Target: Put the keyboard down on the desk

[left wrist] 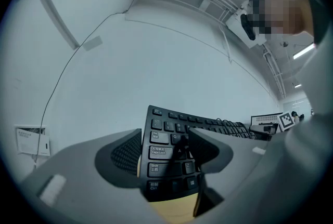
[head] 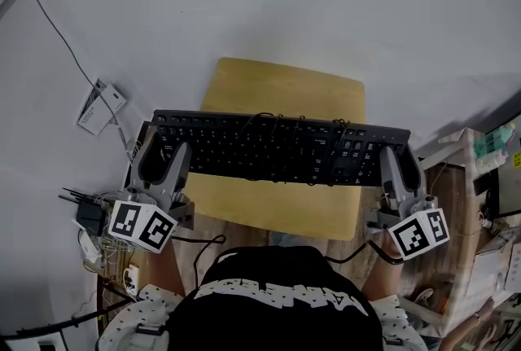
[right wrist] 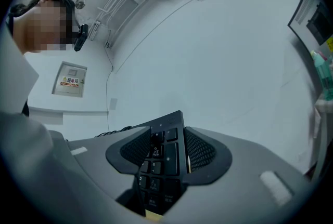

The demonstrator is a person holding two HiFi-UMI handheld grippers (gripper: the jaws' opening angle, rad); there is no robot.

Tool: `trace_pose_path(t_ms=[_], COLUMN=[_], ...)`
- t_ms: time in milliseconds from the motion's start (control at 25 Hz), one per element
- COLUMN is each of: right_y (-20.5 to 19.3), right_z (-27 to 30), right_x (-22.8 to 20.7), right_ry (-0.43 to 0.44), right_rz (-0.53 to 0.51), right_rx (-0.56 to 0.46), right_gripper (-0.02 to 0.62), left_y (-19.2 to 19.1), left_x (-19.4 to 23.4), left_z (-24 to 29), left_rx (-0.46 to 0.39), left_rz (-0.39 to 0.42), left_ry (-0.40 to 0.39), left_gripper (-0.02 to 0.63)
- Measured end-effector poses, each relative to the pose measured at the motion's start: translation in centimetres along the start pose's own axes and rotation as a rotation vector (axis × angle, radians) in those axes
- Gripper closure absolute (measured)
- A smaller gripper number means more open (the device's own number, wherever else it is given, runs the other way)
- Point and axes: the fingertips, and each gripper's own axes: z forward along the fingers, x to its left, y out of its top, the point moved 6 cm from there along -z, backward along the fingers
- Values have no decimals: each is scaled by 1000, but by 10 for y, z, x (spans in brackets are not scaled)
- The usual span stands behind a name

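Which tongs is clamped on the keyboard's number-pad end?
The right tongs: number keys sit between its jaws, while the left tongs clamps the keyboard's Caps Lock end.

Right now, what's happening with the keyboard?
A person holds the black keyboard by both ends: left gripper clamped on its left end, right gripper on the number-pad end. It is over the small wooden desk, its cable bunched on the keys. I cannot tell whether it touches the desk yet.

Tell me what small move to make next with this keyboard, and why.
Probably lower both ends together, kept level, onto the wooden desk. The left gripper and right gripper each clamp one end of the keyboard, which lies centred over the desktop with both ends overhanging.
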Motion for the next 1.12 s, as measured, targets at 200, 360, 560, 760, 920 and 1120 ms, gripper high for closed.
trace_pose_path(t_ms=[200,360,560,760,920,1120], right_y=[8,9,13,9,5,0], right_z=[-25,-21,-22,-14,-10,-12], right_x=[17,20,16,9,4,1], right_ry=[-83,-80,-43,-11,-4,-9], right_rz=[-54,-57,-53,-40,-22,-2], right_rx=[-32,-21,-22,-4,5,13], right_gripper=[379,379,379,379,377,377], left_y=[-3,-5,-1,-7,-8,-6], left_x=[4,8,0,0,-1,-2], left_z=[11,12,1,0,0,0], left_rx=[-9,-11,-29,-16,0,14], left_rz=[-35,-47,-36,-37,-31,-16], left_ry=[-98,-94,-58,-24,-8,-3], left_gripper=[345,345,345,345,345,345])
